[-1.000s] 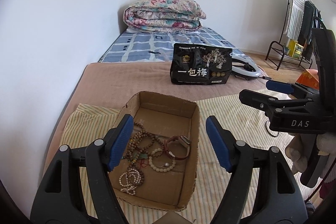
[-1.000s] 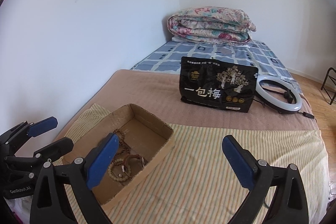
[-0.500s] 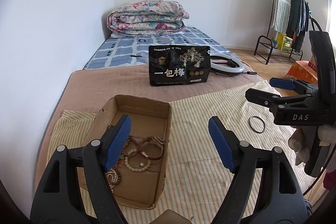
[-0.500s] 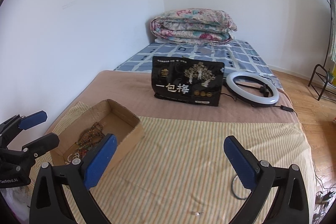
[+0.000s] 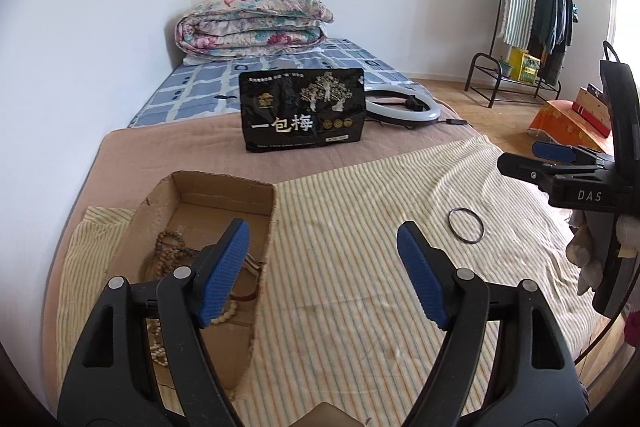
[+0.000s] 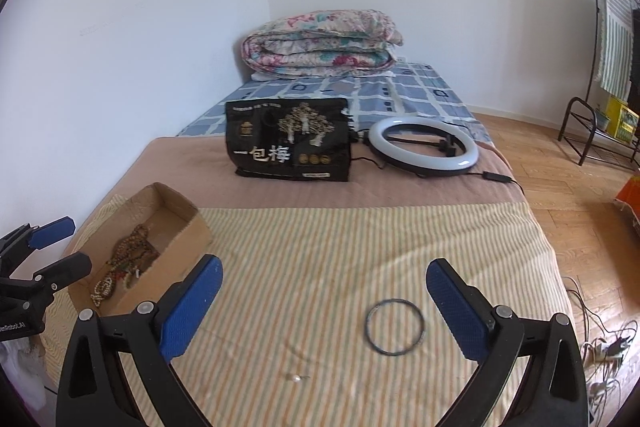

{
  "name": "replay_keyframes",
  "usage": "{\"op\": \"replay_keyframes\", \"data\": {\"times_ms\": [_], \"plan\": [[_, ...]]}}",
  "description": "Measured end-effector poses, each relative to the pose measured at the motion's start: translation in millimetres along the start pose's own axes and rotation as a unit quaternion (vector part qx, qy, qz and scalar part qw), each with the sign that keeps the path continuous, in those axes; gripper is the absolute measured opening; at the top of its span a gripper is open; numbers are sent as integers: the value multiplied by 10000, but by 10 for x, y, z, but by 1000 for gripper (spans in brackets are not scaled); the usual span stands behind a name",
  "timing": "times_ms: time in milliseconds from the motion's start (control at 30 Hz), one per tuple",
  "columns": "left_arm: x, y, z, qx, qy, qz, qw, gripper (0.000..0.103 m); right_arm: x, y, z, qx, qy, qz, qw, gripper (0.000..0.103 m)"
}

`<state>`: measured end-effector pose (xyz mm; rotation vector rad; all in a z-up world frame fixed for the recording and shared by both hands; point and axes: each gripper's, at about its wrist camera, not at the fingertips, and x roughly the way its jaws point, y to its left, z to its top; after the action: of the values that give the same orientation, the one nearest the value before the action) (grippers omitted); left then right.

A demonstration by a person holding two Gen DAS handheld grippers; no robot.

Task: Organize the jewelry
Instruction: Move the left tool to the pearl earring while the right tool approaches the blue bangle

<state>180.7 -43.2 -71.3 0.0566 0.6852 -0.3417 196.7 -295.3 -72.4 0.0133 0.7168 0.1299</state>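
Right wrist view: right gripper (image 6: 322,301), fingers wide, hovers beside a black bangle (image 6: 395,326); left gripper (image 5: 322,273) wide above the cardboard box (image 5: 224,187).

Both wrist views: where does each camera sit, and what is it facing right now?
Left wrist: on the left tongs, open, facing the cardboard box edge and striped cloth; right tongs at right.
Right wrist: on the right tongs, open, facing the black ring on the cloth; left tongs at left.
Shared: box, ring, cloth, black bag.
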Motion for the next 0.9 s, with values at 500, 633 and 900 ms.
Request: {"op": "replay_keyframes", "data": {"times_ms": [500,633,900], "plan": [[362,-490,-201,290,331,-534,9976,78,99,-699,-345,481,238,-306,9981,103],[478,-634,-286,422,436,-623,9962,78,200,-823,-470,557,333,-318,9974,103],[780,-906,-458,697,778,-876,9907,66,434,-981,-687,645,528,-258,9962,103]]}}
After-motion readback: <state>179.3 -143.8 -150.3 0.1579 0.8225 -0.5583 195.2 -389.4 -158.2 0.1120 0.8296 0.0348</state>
